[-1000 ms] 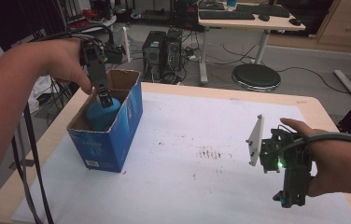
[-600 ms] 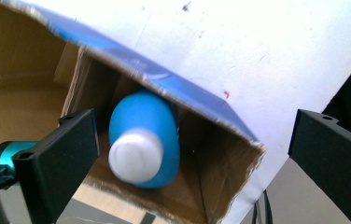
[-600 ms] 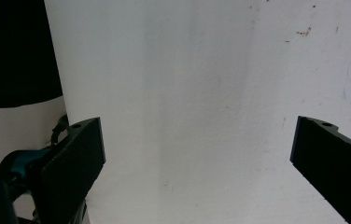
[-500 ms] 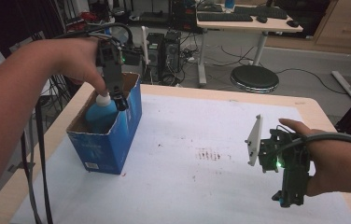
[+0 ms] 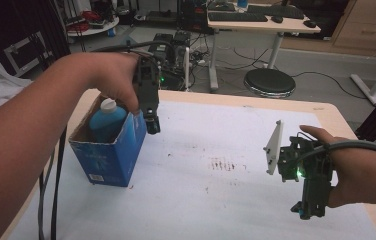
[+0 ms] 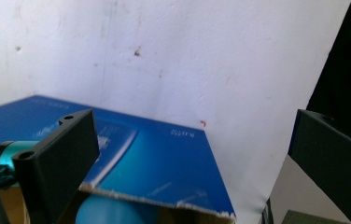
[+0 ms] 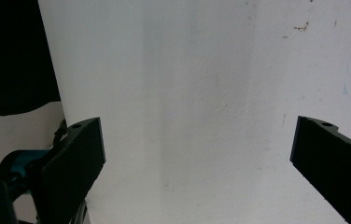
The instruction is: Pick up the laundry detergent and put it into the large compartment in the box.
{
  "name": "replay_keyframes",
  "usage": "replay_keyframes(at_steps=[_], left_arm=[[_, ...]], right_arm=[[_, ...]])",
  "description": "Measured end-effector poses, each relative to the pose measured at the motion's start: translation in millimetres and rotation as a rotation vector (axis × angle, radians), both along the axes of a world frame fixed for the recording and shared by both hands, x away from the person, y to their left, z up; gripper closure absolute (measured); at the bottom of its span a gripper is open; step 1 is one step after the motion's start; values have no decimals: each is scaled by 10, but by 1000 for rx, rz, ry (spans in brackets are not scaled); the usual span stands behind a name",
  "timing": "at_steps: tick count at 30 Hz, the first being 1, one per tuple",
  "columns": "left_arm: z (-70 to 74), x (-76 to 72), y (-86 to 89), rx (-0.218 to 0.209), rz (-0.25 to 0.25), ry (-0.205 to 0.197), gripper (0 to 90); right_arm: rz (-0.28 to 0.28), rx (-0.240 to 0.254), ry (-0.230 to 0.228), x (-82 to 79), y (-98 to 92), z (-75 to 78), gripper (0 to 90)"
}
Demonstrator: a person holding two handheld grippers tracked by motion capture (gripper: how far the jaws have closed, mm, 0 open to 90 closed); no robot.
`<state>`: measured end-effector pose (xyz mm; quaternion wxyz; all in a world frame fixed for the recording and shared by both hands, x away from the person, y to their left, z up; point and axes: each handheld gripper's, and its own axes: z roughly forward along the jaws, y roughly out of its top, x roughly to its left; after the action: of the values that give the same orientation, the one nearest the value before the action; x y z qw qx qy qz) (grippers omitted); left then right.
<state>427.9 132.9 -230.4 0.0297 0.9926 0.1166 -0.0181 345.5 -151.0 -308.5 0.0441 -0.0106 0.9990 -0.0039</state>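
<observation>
You are lifting your left gripper [image 5: 152, 125] clear of the open blue cardboard box [image 5: 113, 150], jaws apart (blue bottle [image 5: 107, 120] released inside) | right gripper [image 5: 308, 207] idling well right, jaws apart.

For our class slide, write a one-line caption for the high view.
Left gripper above a blue box holding a blue bottle; right gripper low over the table.

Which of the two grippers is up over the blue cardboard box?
The left gripper, held above the right wall of the open blue cardboard box with the blue white-capped bottle inside. The right gripper sits far off, low over the white table cover.
</observation>
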Motion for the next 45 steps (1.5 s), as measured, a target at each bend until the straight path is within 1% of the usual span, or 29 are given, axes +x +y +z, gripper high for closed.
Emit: replay_keyframes(at_steps=[1, 5, 8, 11, 12, 16, 18, 25, 30, 32, 36, 39, 45], left_arm=[[-14, 10, -26, 1, -8, 4, 17], [-86, 57, -117, 10, -6, 6, 17], [-145, 106, -186, 22, -22, 14, 17], [-159, 113, -201, 23, -21, 14, 17], [-203, 125, -257, 31, -30, 19, 17], [-231, 129, -294, 36, -49, 24, 17], [-231, 129, -294, 36, -49, 24, 17], [-239, 118, -322, 28, -62, 15, 17], [-238, 114, -307, 31, -54, 19, 17], [-243, 111, -306, 28, -63, 17, 18], [-257, 108, -315, 30, -70, 22, 18], [-263, 108, -316, 32, -70, 24, 18], [-280, 119, -299, 31, -71, 22, 18]], right_arm=[[1, -1, 0, 6, 0, -2, 21], [-1, -1, 4, 24, 5, -13, 21], [-1, 3, 3, 41, 0, -14, 21], [-5, 2, 6, 52, -10, -18, 21], [-13, -2, 7, 57, -19, -16, 21], [-8, 2, 11, 61, -30, -15, 21], [-16, 0, 11, 54, -31, -12, 21], [-11, 3, 11, 54, -37, -5, 21], [0, 1, 9, 63, -32, -11, 21], [-9, 4, 11, 58, -26, -13, 21], [-6, 8, 16, 53, -15, -25, 21], [-2, 4, 17, 60, -13, -33, 21], [-11, 3, 18, 64, -4, -31, 21]])
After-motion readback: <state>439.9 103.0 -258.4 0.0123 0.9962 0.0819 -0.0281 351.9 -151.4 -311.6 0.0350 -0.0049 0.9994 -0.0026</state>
